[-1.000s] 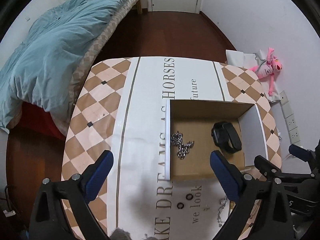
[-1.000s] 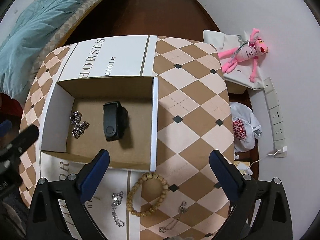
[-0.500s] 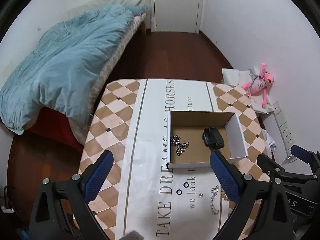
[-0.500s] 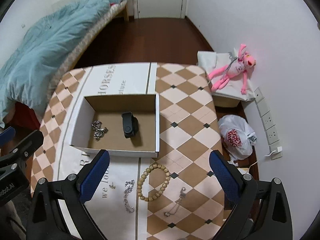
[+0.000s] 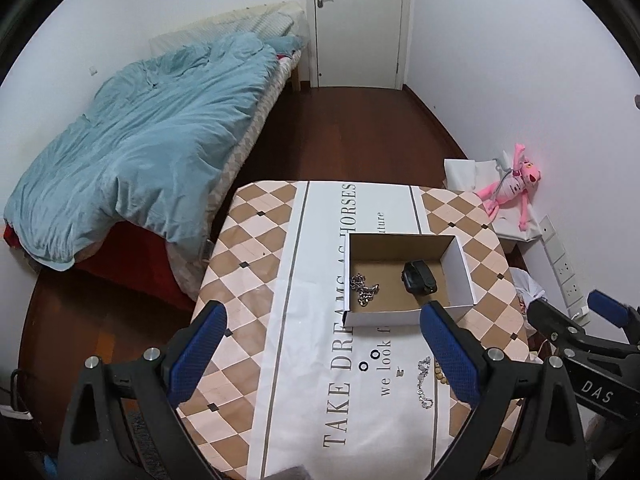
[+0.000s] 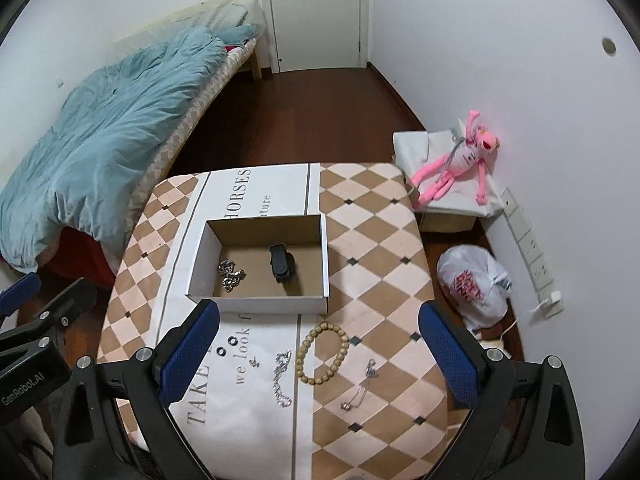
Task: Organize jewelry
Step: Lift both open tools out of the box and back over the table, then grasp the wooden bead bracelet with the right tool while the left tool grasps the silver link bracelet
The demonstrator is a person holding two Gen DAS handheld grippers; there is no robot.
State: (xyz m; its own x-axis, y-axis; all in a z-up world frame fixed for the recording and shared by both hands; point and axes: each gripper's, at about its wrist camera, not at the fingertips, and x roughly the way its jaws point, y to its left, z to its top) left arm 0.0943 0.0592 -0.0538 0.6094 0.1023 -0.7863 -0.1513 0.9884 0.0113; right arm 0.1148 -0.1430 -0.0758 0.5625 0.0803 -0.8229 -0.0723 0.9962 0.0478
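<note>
Bedroom table with my box: watch and chain inside, bead bracelet just outside it. Both my grippers, left and right, hang released, holding nothing.

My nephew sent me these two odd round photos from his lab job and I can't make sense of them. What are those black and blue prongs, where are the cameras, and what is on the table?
No machine here: a person holds a two-finger grasping tool in each hand, and a fisheye camera on each looks along its fingers. One picture is from the left tool, the other from the right tool. Both are open and hold nothing, raised above the checkered table.

In the open cardboard box lie a black wristband watch and a bunched silver chain. On the table in front of the box are a wooden bead bracelet, a stretched silver chain bracelet, a thin necklace and two small black rings.
</note>
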